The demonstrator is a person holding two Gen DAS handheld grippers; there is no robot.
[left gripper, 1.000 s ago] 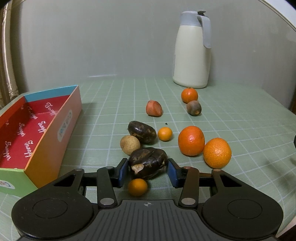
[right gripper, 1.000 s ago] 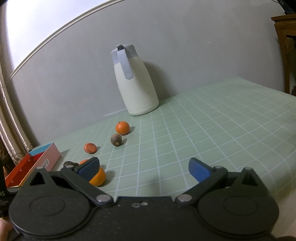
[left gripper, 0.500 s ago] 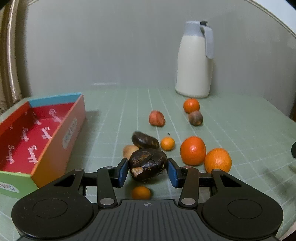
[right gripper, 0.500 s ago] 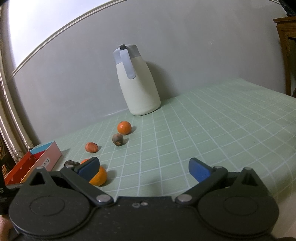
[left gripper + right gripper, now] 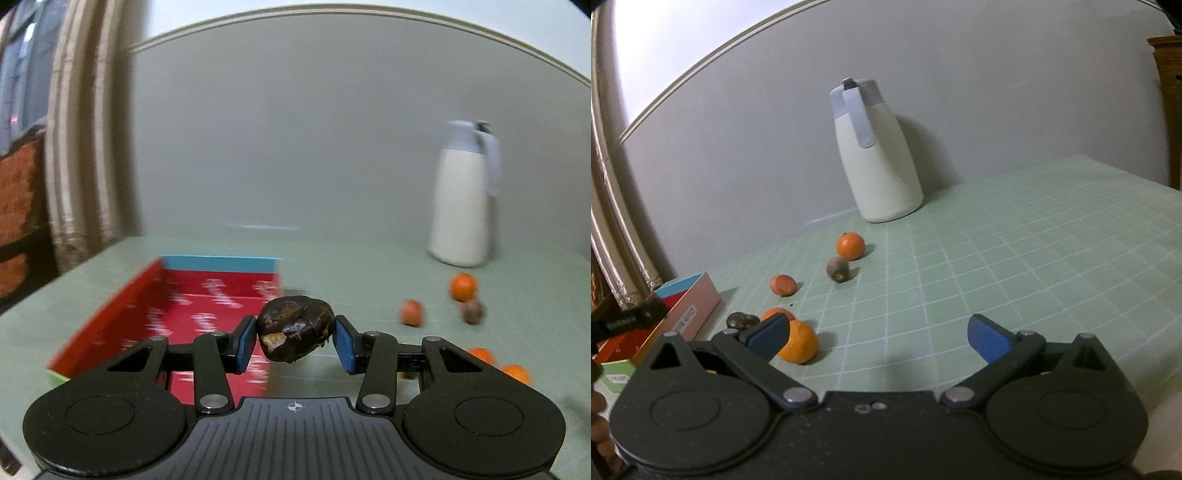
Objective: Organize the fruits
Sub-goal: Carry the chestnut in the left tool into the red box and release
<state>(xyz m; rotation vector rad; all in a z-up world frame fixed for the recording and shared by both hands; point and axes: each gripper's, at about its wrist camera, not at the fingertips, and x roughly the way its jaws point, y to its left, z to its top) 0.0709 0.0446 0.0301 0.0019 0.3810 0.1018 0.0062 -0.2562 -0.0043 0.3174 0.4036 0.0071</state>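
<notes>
1. Between the blue pads of the left gripper (image 5: 295, 341), a dark brown, wrinkled fruit (image 5: 294, 333) is clamped from both sides, lifted clear of the tabletop (image 5: 351, 266).
2. Just behind and to the left of that fruit lies the open box (image 5: 184, 306), red inside with white lettering and a blue far wall; the fruit hangs at about its right-hand edge, though the blur keeps me from saying whether it is over the box.
3. On the right wrist view, the right gripper (image 5: 879, 334) has its jaws spread wide with nothing between them, above the green gridded tabletop.
4. Partly behind its left finger sits a large orange (image 5: 799, 341), with a second orange (image 5: 775, 314) and another dark fruit (image 5: 740, 319) just beyond it, near the box's pink outer wall.
5. Further back lie a reddish fruit (image 5: 783, 285), a brownish round fruit (image 5: 837, 269) and a small orange (image 5: 850, 245), the last two nearly touching.
6. Farthest off, a cream jug with a grey-blue lid and handle (image 5: 877, 155) stands upright against the grey wall (image 5: 997, 92).
</notes>
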